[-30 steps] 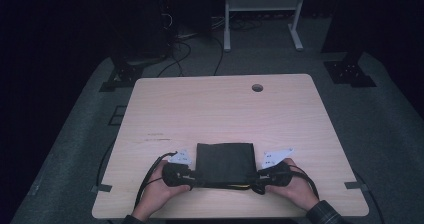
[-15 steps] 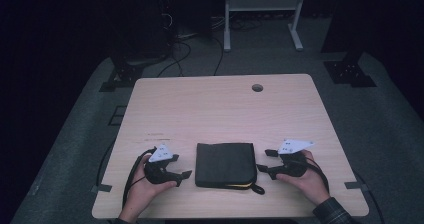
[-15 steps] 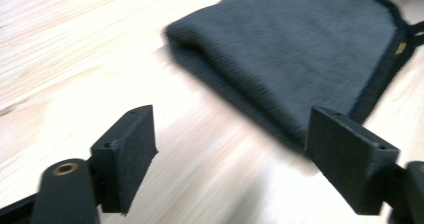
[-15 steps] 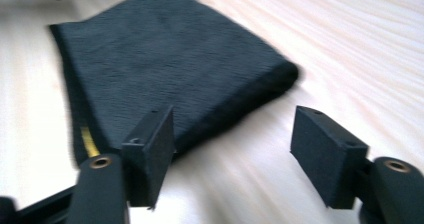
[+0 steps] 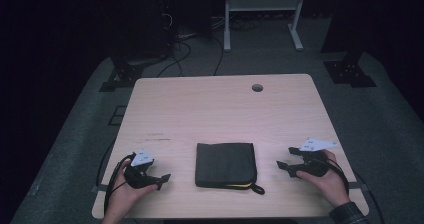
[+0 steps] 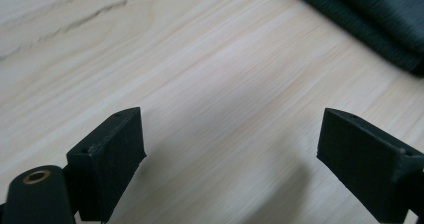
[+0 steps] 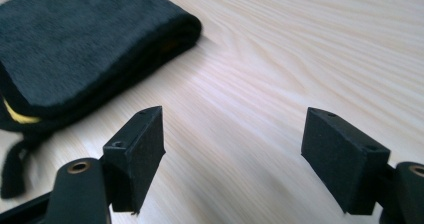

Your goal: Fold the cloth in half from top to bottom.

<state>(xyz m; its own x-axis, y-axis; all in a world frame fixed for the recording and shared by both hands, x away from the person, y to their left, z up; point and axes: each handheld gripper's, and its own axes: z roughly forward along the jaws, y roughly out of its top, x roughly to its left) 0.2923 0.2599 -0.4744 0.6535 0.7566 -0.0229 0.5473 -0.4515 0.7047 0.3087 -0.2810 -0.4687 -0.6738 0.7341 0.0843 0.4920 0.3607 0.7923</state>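
Dark folded cloth [image 5: 226, 164] flat on table [image 5: 215, 109], near front edge, roughly centred between the two grippers, touching neither

Footprint close to square, slightly wider left-right than deep in high view; edges run parallel to table edges. Stacked open edges with yellow trim face front edge; small dark loop sticks out at front-right corner, pointing right. Rounded fold seen in right gripper view [image 7: 75, 44]; one corner visible top right of left gripper view [image 6: 380, 19]

Left gripper [image 5: 162, 179] held low at cloth's left, pointing right toward it, clear gap to cloth. Jaws just been opening, now spread wide, nothing between them but bare wood

Right gripper [image 5: 284, 165] at cloth's right, pointing left toward it, also apart from it. Jaws just been opening, spread wide, nothing between, bare tabletop below
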